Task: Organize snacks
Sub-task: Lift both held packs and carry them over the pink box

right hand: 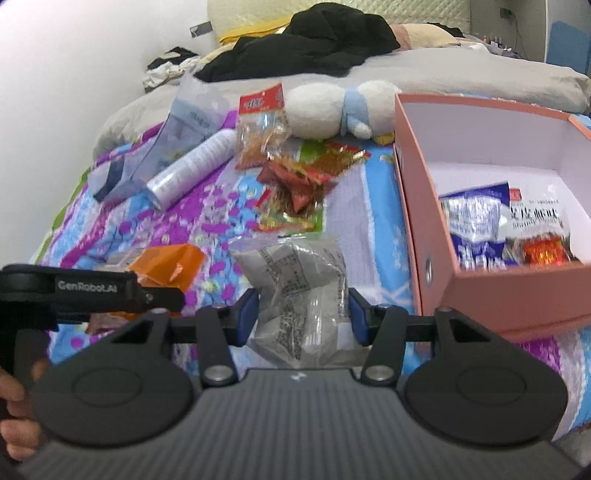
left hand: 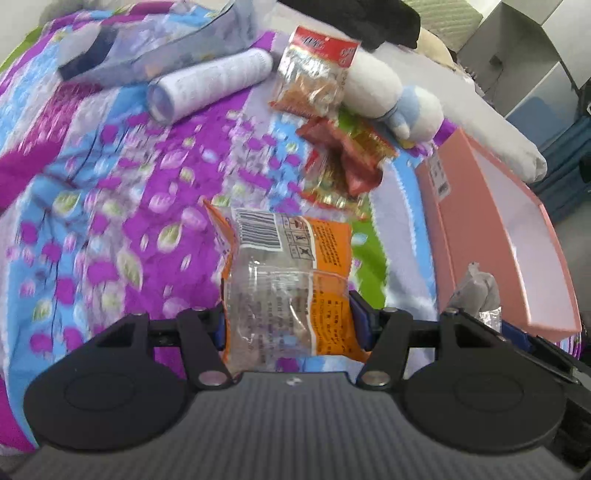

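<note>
"GenRobot.AI" in pale letters along the black arm of the left gripper (right hand: pixel 92 286), seen from the right wrist view. Barcode and small boxed pictograms on the back of the orange-and-clear snack bag (left hand: pixel 288 280); lettering below too blurred to read. Dense printed lines on the grey snack pouch (right hand: pixel 295 295), illegible. Chinese characters on the white packet (right hand: pixel 535 218) inside the pink box (right hand: pixel 417 206), not legible. Red header card on the clear snack bag (right hand: pixel 260 101), print unreadable.

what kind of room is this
Most likely a bedroom: the snacks lie on a floral bedspread, with a plush toy and a padded headboard behind.
</note>
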`<state>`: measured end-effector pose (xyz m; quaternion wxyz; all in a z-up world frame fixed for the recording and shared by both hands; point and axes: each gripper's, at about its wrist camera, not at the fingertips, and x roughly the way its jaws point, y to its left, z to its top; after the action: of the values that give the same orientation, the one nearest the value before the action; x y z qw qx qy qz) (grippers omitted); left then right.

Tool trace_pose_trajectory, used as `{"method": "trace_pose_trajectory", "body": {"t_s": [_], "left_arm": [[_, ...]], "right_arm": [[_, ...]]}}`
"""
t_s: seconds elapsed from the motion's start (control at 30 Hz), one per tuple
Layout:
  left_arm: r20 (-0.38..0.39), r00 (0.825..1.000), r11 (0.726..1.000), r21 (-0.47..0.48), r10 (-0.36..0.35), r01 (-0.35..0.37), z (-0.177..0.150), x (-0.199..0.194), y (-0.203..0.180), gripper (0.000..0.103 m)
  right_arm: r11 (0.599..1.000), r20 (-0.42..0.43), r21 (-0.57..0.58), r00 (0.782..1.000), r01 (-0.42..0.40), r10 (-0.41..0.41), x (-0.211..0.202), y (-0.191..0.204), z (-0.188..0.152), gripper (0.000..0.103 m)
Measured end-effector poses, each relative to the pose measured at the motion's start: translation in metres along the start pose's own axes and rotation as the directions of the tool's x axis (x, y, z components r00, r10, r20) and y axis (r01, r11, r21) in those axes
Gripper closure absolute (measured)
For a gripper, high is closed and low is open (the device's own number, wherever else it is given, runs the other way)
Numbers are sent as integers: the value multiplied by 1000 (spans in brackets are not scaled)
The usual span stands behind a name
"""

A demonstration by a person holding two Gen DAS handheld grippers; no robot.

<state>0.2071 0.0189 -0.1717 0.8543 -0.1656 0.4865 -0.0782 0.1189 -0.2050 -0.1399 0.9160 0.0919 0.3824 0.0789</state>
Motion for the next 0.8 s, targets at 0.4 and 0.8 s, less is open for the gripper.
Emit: {"method": "trace_pose_trajectory", "body": {"t_s": [0.4, 0.8], "left_arm": [[13, 998, 993, 105, -55, 53, 136, -37, -88, 38], [9, 984, 967, 183, -180, 175, 215, -64, -222, 38]], "right_arm": [[992, 4, 121, 1000, 30, -30, -16, -18, 124, 49], [966, 89, 216, 982, 143, -165, -83, -80, 226, 49]]}}
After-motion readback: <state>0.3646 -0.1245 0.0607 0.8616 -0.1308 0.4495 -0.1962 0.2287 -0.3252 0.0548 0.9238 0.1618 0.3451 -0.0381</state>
